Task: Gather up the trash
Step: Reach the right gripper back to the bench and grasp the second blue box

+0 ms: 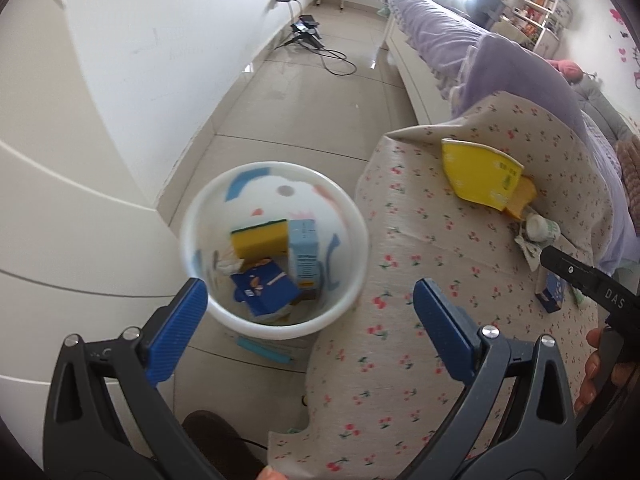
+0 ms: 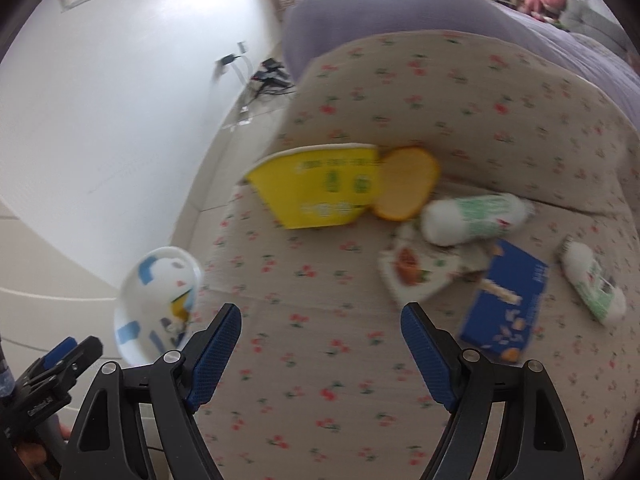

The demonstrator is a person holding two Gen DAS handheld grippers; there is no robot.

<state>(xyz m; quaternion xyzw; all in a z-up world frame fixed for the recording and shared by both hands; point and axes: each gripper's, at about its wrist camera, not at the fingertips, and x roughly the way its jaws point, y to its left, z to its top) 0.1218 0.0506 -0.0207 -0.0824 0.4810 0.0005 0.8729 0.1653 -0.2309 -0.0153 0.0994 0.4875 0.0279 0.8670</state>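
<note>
A white trash bin [image 1: 352,248] stands on the floor beside the floral-covered seat [image 1: 400,360]. It holds a yellow sponge [image 1: 260,240], a light blue carton [image 1: 306,256] and a dark blue box [image 1: 264,288]. My left gripper [image 1: 310,320] is open and empty above the bin's near rim. My right gripper [image 2: 320,344] is open and empty above the seat [image 2: 320,400]. On the seat lie a yellow paper bowl [image 2: 316,192], an orange lid [image 2: 404,188], two white bottles [image 2: 472,216] [image 2: 592,284], a snack wrapper [image 2: 416,272] and a blue box [image 2: 504,308]. The bin also shows in the right wrist view [image 2: 132,292].
A white curved cabinet [image 1: 60,220] stands left of the bin. A purple-covered bed [image 1: 460,40] runs behind the seat. A tripod with cables [image 1: 308,32] stands on the tiled floor by the wall. A blue strip [image 1: 262,350] lies on the floor by the bin.
</note>
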